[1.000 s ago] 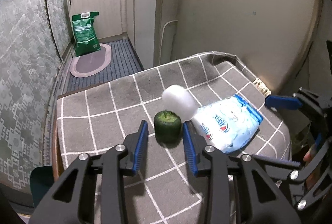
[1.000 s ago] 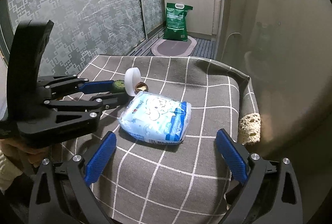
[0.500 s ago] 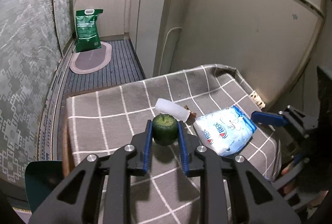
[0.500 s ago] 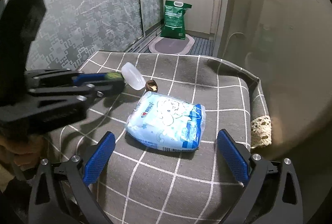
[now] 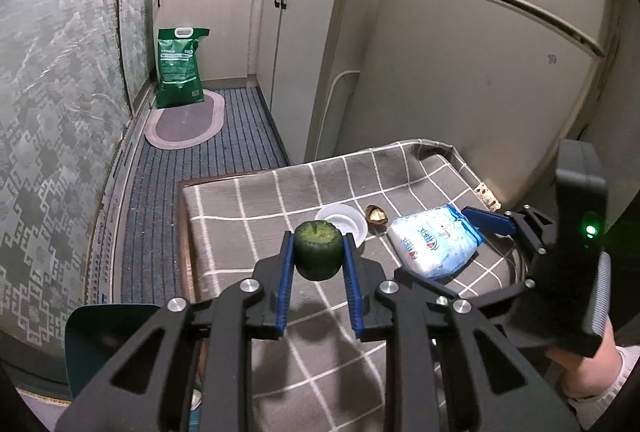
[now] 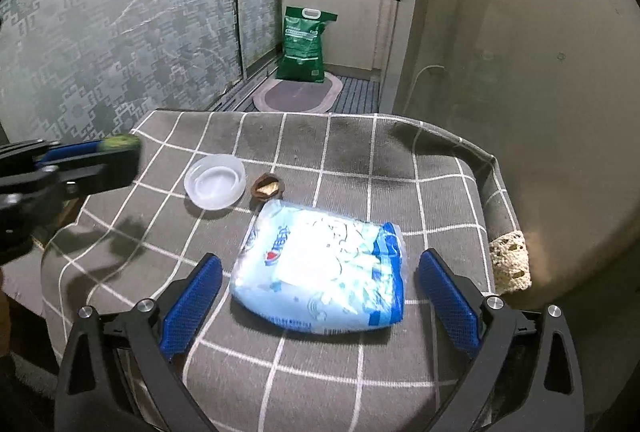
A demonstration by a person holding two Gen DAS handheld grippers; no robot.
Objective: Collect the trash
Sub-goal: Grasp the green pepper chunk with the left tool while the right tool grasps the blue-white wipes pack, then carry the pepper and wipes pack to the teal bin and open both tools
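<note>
The left claw [image 5: 318,260] is clamped on 1 piece of trash, a green stub [image 5: 319,250] of some vegetable, gripped between the blue pads and lifted clear of the worktop [image 5: 256,216]; its shadow lies on the checked cloth below. In the right wrist view the same stub [image 6: 120,143] shows at the left edge, above the cloth.

The right claw [image 6: 318,306] is spread wide and holds nothing. Its 2 pads stand either side of the blue packet [image 6: 320,272], near its ends, but I cannot tell whether they touch it or hover just above.

3 things lie on the worktop: the packet [image 5: 434,242], a small white dish [image 6: 215,182] lying open side up, and a brown shell [image 6: 267,187] just beside the dish, between it and the packet.

No bin or bag for the trash can be made out with certainty in either view; a teal shape [image 5: 108,344] sits low at the left of the left wrist view, off the worktop edge, and may be one.

By my reading the task is at an early stage: 1 item is picked but not yet dropped anywhere, and 3 remain. The packet looks to be next, since the right claw is already set around it.
</note>
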